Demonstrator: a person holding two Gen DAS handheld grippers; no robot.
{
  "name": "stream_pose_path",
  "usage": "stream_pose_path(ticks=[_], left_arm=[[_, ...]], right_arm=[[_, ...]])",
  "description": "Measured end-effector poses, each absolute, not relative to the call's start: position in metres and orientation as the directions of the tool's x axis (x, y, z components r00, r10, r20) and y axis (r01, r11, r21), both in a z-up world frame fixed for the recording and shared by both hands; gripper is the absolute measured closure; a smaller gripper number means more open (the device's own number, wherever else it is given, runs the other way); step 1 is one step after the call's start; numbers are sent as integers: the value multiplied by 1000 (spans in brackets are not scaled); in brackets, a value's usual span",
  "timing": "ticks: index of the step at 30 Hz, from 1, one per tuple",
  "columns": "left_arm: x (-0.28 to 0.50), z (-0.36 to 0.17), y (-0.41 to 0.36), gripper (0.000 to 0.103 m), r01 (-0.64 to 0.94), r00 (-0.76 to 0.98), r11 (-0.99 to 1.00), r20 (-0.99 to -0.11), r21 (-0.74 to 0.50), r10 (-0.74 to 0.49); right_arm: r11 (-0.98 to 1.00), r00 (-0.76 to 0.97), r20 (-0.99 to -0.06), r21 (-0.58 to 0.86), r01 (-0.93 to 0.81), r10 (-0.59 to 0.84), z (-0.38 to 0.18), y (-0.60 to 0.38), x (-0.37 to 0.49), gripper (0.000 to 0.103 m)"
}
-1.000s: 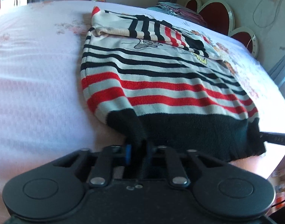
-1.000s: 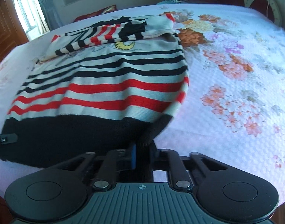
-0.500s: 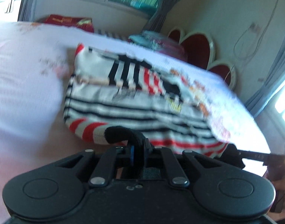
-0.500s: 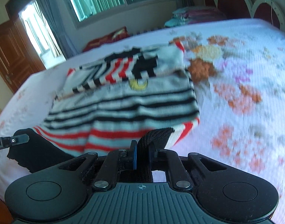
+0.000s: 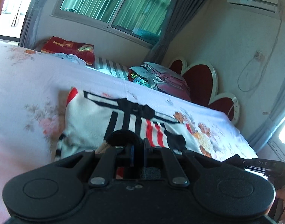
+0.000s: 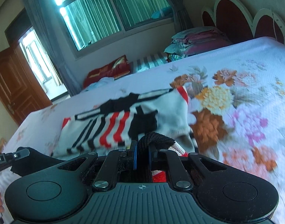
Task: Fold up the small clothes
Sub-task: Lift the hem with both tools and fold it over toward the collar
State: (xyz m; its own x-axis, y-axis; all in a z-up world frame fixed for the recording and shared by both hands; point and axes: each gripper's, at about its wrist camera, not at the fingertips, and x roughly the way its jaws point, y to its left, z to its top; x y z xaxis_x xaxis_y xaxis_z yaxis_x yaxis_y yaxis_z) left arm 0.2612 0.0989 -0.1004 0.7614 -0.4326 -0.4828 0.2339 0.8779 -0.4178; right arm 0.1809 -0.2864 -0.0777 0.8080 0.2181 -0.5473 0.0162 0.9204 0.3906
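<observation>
Floral bed (image 6: 245, 85); both tongs (image 5: 137, 154) (image 6: 142, 155) raised, clamping sweater (image 6: 112, 127) hem.

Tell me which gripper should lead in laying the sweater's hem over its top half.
Neither clearly: both together. The left gripper and right gripper are each shut on a corner of the black hem of the striped sweater, lifted toward the folded sleeves; leading with one would probably skew the fold.

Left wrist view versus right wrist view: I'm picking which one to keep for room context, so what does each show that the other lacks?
Only the left wrist view shows the air conditioner and a wall socket. Only the right wrist view shows the wooden door. Both show the striped sweater, its black hem pinched by the left gripper and the right gripper, plus the window.
</observation>
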Motion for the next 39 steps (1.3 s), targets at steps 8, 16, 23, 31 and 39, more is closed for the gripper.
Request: stream_pose_path(ticks=[8,16,23,31,39], left_arm=[[333,-109,93,97,167,795,888,-475,-428,-378],[397,-123,94,97,84,804,900,-504,-429,-315],[439,-146,93,97,12,783,912,-563,-410,-264],[477,-167,91,93,-43,724,928,-651,-371,-227],[494,-164,98,46,-85,697,926,-686,-368,-209]], right_arm=[[903,811,-528,429,-4,254,-83,-299,263,92],[893,796,-544,450,11,265,-99,-311,339,92],[881,764,-591,469,65,259,-126,-320,391,93],[859,724,-638,497,125,263,-155,-333,427,92],[790,702,-627,594,149,339,-165,-350,439,80]])
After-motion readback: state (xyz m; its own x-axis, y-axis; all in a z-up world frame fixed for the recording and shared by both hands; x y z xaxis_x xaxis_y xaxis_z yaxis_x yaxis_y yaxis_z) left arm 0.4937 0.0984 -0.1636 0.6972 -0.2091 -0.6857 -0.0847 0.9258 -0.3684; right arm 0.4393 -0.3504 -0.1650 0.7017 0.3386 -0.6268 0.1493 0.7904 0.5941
